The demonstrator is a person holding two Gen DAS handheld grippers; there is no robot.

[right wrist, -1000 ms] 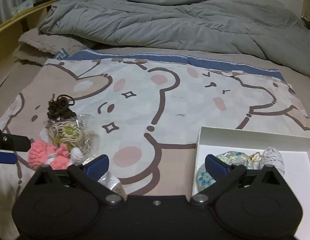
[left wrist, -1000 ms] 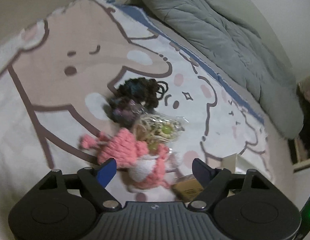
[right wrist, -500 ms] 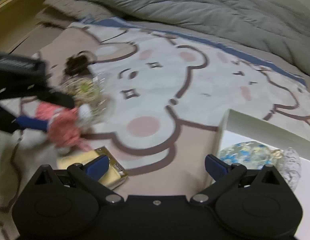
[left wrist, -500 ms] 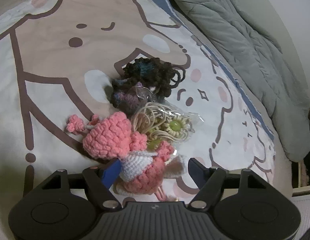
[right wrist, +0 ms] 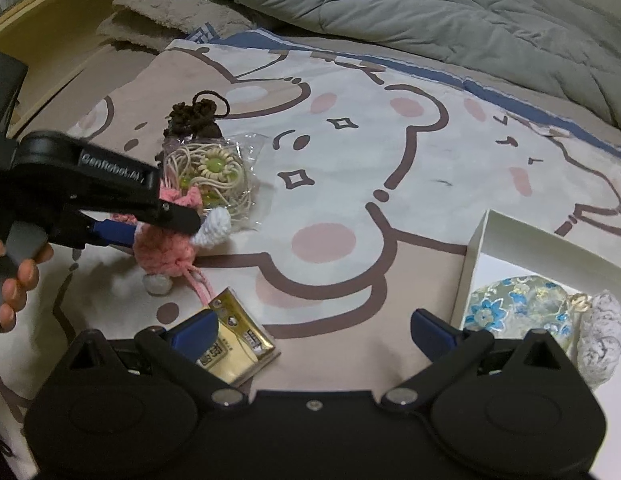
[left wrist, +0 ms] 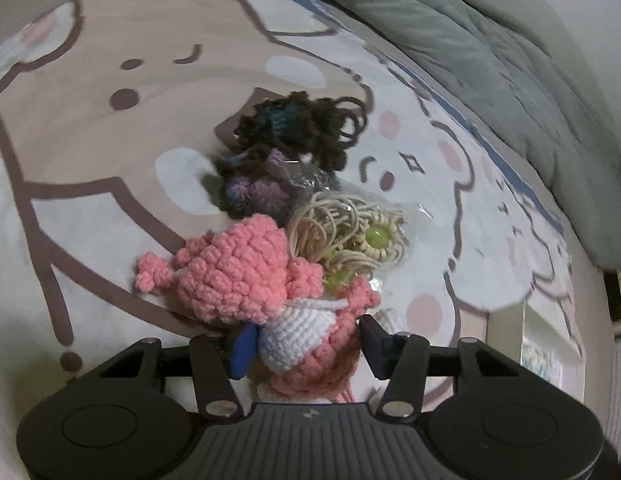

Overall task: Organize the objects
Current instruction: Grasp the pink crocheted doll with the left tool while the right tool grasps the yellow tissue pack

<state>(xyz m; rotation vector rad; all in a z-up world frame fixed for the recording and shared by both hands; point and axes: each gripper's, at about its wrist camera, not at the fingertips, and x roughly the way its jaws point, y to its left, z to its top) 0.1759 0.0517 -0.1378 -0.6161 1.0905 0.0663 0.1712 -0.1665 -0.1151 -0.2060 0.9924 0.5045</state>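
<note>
A pink and white crochet doll (left wrist: pixel 234 272) (right wrist: pixel 162 248) lies on the cartoon bedsheet. My left gripper (left wrist: pixel 306 340) (right wrist: pixel 162 230) points down onto it. Its jaws are closing, and both blue pads press the doll's white and pink body. Behind the doll lie a dark brown yarn piece (left wrist: pixel 302 128) (right wrist: pixel 194 120), a purple crochet piece (left wrist: pixel 258 192) and a clear bag of beige cord with green beads (left wrist: pixel 358 236) (right wrist: pixel 214 172). My right gripper (right wrist: pixel 310 328) is open over the sheet. A yellow packet (right wrist: pixel 238 340) lies by its left finger, untouched.
A white box (right wrist: pixel 478 248) at the right holds a floral pouch (right wrist: pixel 506 312) and a grey-white knitted piece (right wrist: pixel 602 332). A grey quilt (right wrist: pixel 390 8) is bunched along the far side. A person's hand (right wrist: pixel 14 280) holds the left gripper's handle.
The left gripper sank onto the pink doll and its jaws narrowed until the pads met it. The right view swung, bringing the yellow packet and the left gripper into sight.
</note>
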